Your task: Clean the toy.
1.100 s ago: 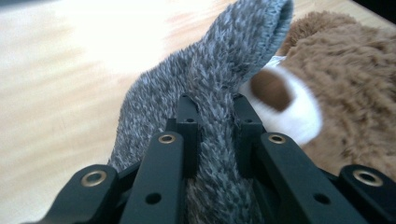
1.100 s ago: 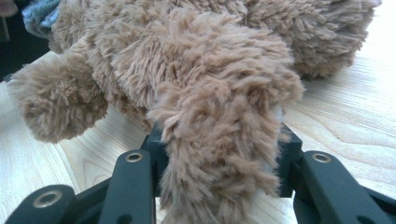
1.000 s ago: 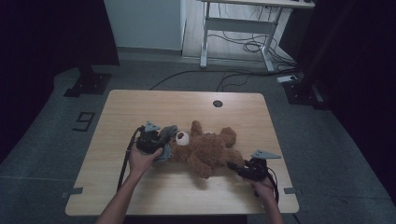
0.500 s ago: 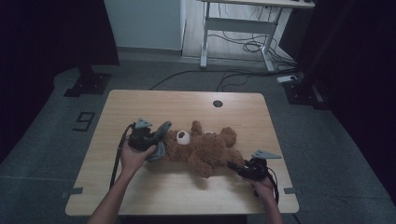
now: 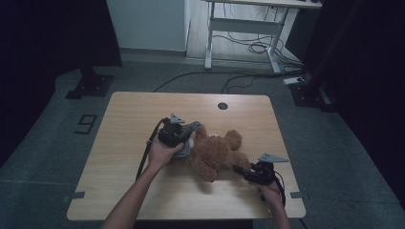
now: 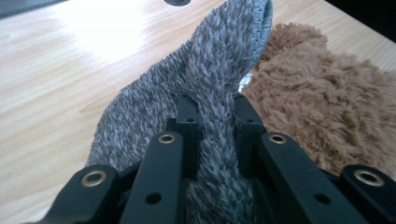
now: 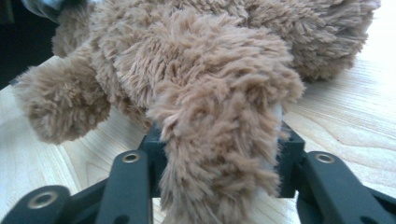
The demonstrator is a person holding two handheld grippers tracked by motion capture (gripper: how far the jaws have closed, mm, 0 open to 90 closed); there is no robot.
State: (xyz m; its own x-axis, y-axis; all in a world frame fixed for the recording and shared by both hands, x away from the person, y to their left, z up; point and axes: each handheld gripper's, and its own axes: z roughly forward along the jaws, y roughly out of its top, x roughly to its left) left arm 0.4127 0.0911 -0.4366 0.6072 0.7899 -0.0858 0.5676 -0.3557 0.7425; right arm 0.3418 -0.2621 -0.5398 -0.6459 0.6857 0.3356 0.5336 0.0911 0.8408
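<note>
The teddy bear (image 5: 217, 152) lay on the wooden table (image 5: 129, 119). The left gripper (image 5: 177, 136) pinched the grey fuzzy cloth (image 6: 205, 93) by its head. The right gripper (image 5: 243, 172), its jaws just having been opening, had the bear's leg (image 7: 219, 140) between them, pads touching the fur.

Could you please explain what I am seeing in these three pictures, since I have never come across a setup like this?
A person stands at a wooden table and holds a hand tool in each hand, each ending in two black jaws, like tongs. One picture looks down from above; the other two come from small cameras riding on each tool, looking along its jaws. On the table lies a brown teddy bear. The left tongs are clamped on a grey fuzzy cloth by the bear's head. The right tongs have one of the bear's legs between their jaws, which have just been opening; I cannot tell whether they press on it.
</note>
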